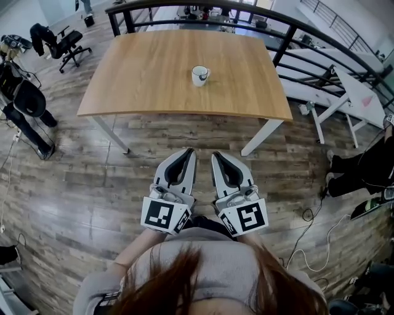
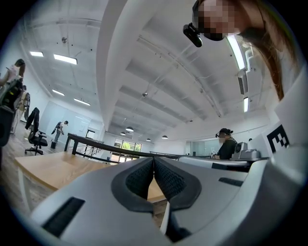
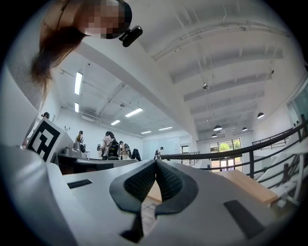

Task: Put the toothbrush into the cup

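A white cup [image 1: 200, 75] with a handle stands on the wooden table [image 1: 154, 80], towards its far middle. I cannot make out a toothbrush on the table or in either gripper. My left gripper [image 1: 189, 151] and right gripper [image 1: 215, 154] are side by side close to my body, over the wood floor short of the table's near edge, pointing at the table. In the left gripper view the left gripper [image 2: 154, 159] has its jaws together with nothing between them. The right gripper [image 3: 155, 162] looks the same in the right gripper view, shut and empty.
A black railing [image 1: 246, 15] runs behind the table. A black office chair [image 1: 64, 43] stands at the far left, and a person [image 1: 24, 104] stands nearer on the left. White tables [image 1: 345, 86] and a seated person [image 1: 369, 166] are on the right, with cables [image 1: 314, 246] on the floor.
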A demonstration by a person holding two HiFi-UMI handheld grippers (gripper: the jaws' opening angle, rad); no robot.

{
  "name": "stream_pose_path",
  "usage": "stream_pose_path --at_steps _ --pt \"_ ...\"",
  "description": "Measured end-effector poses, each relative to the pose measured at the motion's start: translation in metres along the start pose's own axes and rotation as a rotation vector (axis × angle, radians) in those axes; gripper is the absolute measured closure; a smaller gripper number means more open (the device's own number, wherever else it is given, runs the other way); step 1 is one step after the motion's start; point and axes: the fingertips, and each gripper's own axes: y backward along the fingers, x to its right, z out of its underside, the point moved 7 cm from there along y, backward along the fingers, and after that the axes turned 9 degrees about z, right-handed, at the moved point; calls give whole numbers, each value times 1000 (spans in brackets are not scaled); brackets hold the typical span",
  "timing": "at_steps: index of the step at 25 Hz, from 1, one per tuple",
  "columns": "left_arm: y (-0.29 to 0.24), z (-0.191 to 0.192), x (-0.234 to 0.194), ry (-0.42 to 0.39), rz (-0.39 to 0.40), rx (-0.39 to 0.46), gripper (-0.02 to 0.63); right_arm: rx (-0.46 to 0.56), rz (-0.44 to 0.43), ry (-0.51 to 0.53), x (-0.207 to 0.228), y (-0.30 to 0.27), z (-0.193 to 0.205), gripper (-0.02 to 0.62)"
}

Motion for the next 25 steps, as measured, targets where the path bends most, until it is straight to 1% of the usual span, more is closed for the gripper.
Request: stream_pose_path --at_steps 4,13,25 --pt "0 -5 10 -2 -16 5 598 10 -27 -4 2 3 -11 581" --pt "-2 -5 16 -12 -45 1 598 2 -69 -16 3 7 -12 581" --pt "-11 -6 26 -20 -28 15 598 -1 -76 -8 7 14 -14 581"
